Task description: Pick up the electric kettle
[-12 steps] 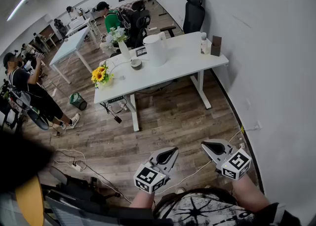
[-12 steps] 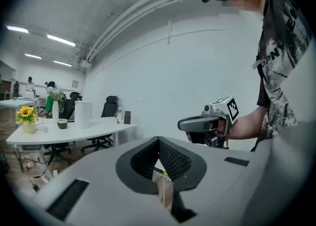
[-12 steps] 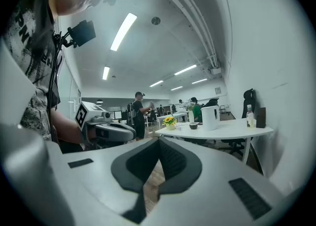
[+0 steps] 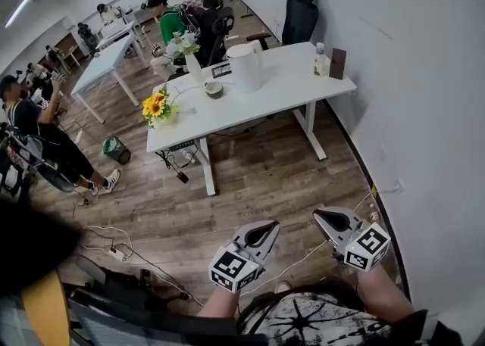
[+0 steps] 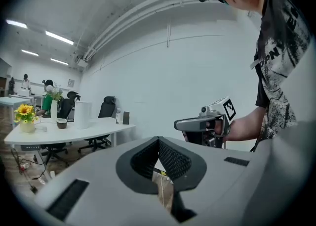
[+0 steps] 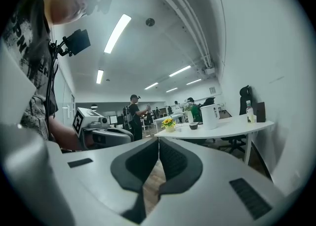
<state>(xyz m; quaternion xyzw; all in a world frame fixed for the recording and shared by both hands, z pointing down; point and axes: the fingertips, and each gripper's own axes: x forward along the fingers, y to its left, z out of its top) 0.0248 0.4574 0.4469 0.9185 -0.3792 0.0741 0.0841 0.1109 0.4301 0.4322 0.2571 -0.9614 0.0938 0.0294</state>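
Observation:
The white electric kettle stands upright on a white desk across the room, far from both grippers. It also shows small in the left gripper view as the kettle and in the right gripper view as the kettle. My left gripper and right gripper hang side by side over the wooden floor, pointing towards the desk. The jaws of both are shut with nothing between them, as the left gripper and right gripper show.
On the desk are sunflowers, a bowl, a vase of white flowers, a bottle and a dark box. A black chair stands behind. Cables cross the floor; people sit at left.
The head view has shifted slightly, so the desk sits a little higher in the picture. Both grippers remain shut and side by side, a touch further right.

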